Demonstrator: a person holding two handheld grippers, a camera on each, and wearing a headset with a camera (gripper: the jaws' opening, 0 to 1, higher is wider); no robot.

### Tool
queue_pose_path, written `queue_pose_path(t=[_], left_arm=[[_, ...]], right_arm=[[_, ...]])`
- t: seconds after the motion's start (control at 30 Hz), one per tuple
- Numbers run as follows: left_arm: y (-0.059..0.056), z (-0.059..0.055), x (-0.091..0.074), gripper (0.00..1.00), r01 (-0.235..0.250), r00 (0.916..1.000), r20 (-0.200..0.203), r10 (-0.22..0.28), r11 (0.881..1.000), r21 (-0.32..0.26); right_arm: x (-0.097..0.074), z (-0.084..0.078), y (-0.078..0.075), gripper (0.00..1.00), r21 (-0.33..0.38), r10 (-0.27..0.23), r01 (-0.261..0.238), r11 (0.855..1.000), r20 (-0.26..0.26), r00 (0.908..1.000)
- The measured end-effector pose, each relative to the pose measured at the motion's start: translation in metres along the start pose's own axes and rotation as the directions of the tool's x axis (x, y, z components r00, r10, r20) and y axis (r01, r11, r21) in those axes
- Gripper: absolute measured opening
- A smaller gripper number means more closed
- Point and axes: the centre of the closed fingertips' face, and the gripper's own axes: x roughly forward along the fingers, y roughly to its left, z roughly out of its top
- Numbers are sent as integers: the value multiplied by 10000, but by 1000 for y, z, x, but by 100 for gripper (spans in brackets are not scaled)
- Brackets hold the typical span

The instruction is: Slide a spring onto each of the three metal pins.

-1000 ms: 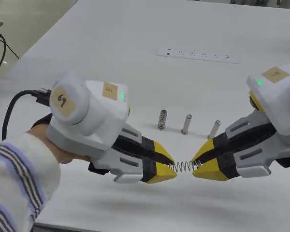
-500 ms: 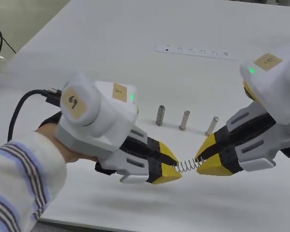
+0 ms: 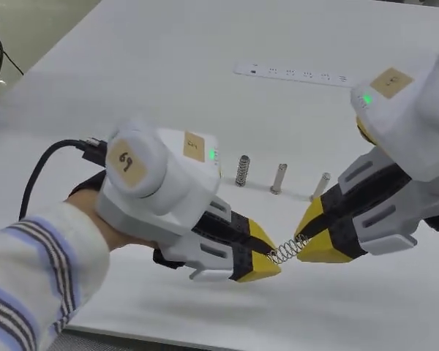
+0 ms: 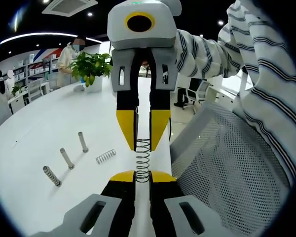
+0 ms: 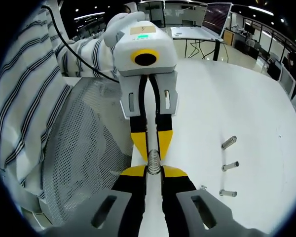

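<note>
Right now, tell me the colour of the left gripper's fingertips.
Yellow; the fingertips show best in the head view.

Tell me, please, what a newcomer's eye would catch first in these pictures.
A small spring is held stretched between the left hand-held gripper and the right hand-held gripper, each clamping one end. Behind it, three metal pins stand on the white table; the leftmost pin already wears its own spring.
</note>
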Motion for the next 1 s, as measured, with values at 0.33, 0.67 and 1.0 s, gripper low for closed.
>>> queue_pose_path(t=[0.33,0.67,1.0], left_arm=[[1,4,3,2,-174,9998,132,173,9998,129],[6,8,3,2,-393,9987,342,388,9991,153],[8,8,2,2,-482,9975,532,476,9988,98]], right_arm=[[-3,3,-4,8,-277,-199,193,9994,-232,9995],[-6,5,-7,8,-818,-282,258,9963,-277,9992],[-3,10,-9,8,-1277,-331,294,9914,-275,9991]])
